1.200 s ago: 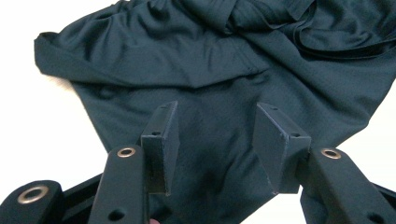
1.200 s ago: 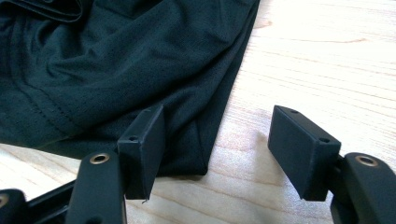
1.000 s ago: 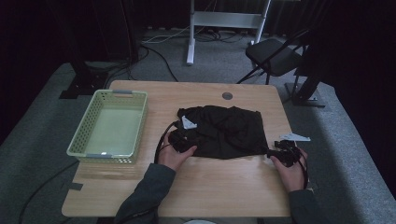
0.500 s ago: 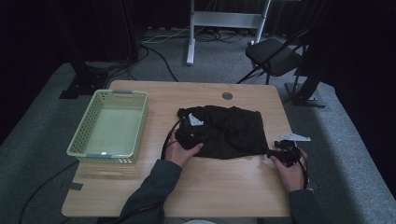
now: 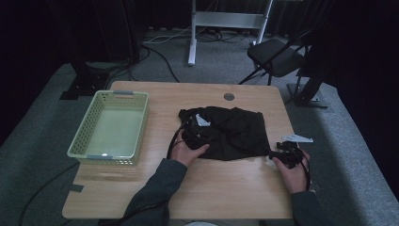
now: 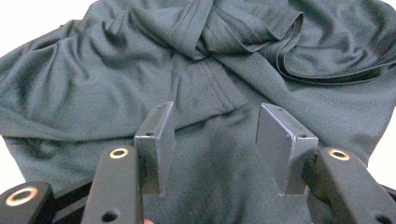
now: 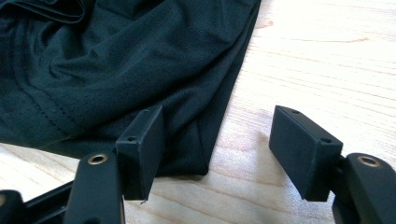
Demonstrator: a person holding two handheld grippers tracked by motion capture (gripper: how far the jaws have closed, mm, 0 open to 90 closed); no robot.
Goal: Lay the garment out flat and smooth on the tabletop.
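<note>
Lying crumpled, one black garment (image 5: 230, 134), one basket (image 5: 111, 130), left tongs (image 6: 212, 140) just widening, right tongs (image 7: 219, 149) released.

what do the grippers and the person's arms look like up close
Each gripper has two flat, black, rectangular jaw pads with small screw holes, fixed to black arms with brass-coloured rivets: left gripper, right gripper. A black cable loops from the left one. The person wears dark grey long sleeves.
</note>
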